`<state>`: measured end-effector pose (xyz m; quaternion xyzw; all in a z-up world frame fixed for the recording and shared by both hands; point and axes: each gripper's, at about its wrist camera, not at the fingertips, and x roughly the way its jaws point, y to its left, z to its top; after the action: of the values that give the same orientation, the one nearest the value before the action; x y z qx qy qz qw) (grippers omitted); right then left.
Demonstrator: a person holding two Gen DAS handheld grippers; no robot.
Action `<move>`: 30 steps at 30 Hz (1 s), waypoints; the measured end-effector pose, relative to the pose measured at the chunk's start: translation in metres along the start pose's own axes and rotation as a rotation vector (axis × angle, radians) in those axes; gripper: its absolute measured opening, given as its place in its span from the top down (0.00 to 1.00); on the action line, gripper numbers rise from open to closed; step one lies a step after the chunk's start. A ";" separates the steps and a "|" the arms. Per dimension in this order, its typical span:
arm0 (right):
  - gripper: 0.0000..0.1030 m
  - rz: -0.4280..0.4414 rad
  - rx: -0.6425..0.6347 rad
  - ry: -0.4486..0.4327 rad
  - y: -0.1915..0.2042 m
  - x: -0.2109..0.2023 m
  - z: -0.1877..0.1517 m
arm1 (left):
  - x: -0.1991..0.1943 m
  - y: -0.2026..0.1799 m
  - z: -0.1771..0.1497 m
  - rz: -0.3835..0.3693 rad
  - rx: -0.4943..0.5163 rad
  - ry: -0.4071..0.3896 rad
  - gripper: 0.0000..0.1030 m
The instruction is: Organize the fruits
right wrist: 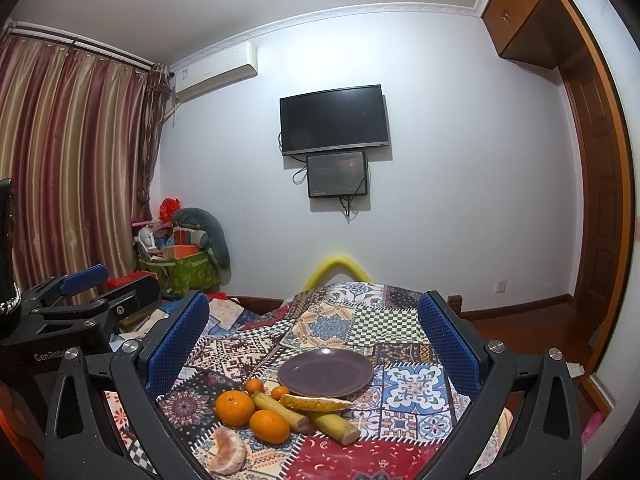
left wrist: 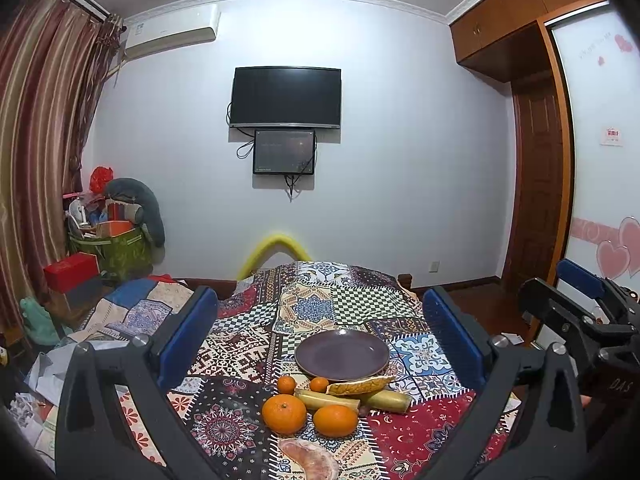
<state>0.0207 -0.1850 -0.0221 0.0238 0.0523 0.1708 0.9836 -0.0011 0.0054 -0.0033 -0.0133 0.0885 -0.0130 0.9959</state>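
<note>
An empty purple plate (left wrist: 342, 354) (right wrist: 325, 372) sits mid-table on a patchwork cloth (left wrist: 320, 304). In front of it lie two large oranges (left wrist: 284, 414) (left wrist: 335, 420), two small tangerines (left wrist: 286, 384) (left wrist: 319, 384), two yellow-green cane pieces (left wrist: 328, 398), a strip of peel (left wrist: 360, 385) and a peeled pomelo segment (left wrist: 310, 458) (right wrist: 228, 454). My left gripper (left wrist: 320, 296) (right wrist: 106, 286) hangs open above the near edge, left of the fruit. Beside it my right gripper (right wrist: 314, 300) (left wrist: 560, 288) is open too. Neither holds anything.
The table's far end meets a yellow foam tube (left wrist: 276, 246). A green bag of clutter (left wrist: 116, 248) and a red box (left wrist: 71, 271) stand at the left by the curtains. A wooden door and wardrobe (left wrist: 536, 200) are on the right.
</note>
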 end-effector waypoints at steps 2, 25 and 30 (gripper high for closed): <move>0.00 0.000 0.002 0.000 -0.001 0.000 0.000 | 0.000 0.000 0.000 0.000 0.002 0.000 0.00; 0.00 -0.014 -0.041 0.138 -0.009 0.041 -0.027 | 0.069 0.022 -0.034 -0.014 0.022 0.167 0.00; 0.00 -0.009 -0.034 0.283 -0.024 0.080 -0.061 | 0.110 0.038 -0.064 0.006 0.027 0.287 0.00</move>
<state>0.0971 -0.1785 -0.0920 -0.0176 0.1879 0.1688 0.9674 0.0967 0.0391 -0.0864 0.0023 0.2297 -0.0130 0.9732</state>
